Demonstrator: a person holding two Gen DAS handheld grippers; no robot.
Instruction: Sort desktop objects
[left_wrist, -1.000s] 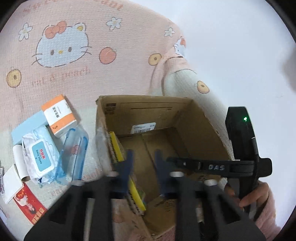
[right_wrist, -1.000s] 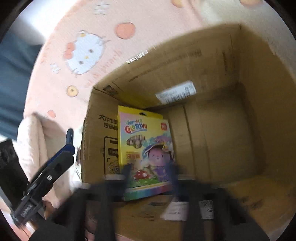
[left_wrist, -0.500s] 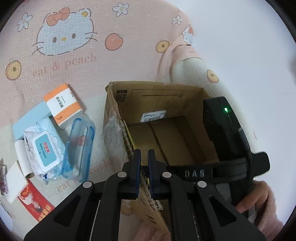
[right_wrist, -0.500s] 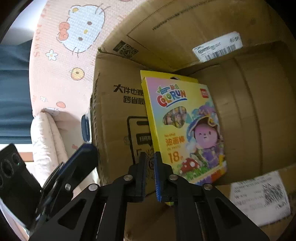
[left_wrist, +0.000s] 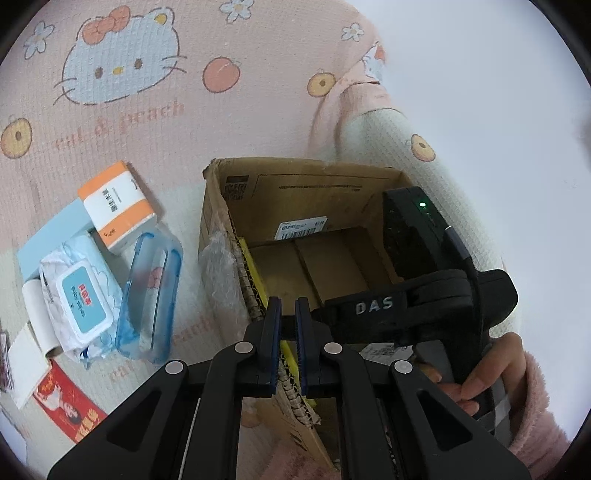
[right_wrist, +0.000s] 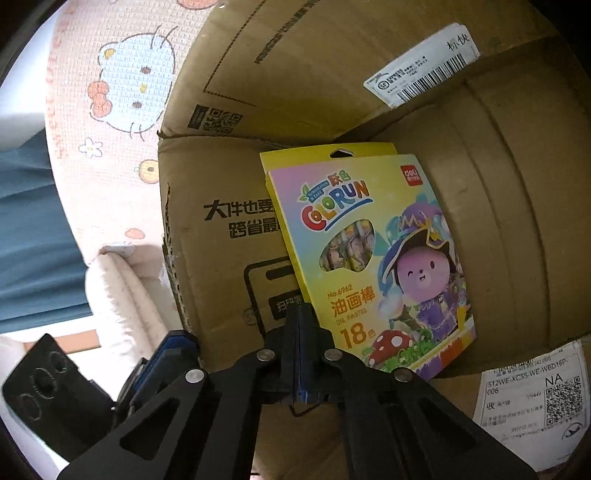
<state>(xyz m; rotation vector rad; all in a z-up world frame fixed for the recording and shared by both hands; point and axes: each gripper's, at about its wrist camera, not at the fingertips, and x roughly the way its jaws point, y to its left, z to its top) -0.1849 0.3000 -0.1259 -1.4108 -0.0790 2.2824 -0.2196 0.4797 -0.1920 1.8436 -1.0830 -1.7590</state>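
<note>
Left hand-held gripper hovers over near-left wall of the cardboard box, jaws narrow w/ a slim gap, nothing between the pads. The corrugated top edge of that wall runs just under the tips. Right hand-held gripper sits inside the box, jaws pressed together, holding nothing; in the left wrist view its black body w/ "DAS" lettering and a green light spans the box's right side, gripped by a hand in a fluffy pink sleeve.

Oil pastel pack (yellow, "COLORUN", 18 colours, purple cartoon figure) stands upright in the box, leaning flat against the left inner wall; right tips are just beside its lower-left corner, can't tell if touching. From the left wrist view only its yellow edge shows along that wall. Shipping label on the far inner wall, another label on the near-right flap.

Left of the box, on the pink Hello Kitty mat: clear blue plastic case nearest the box, orange-white small box farther back, wet wipes pack further left lying on a pale blue flat box, white paper roll touching the wipes, red printed card at near left. All well apart from both grippers.
</note>
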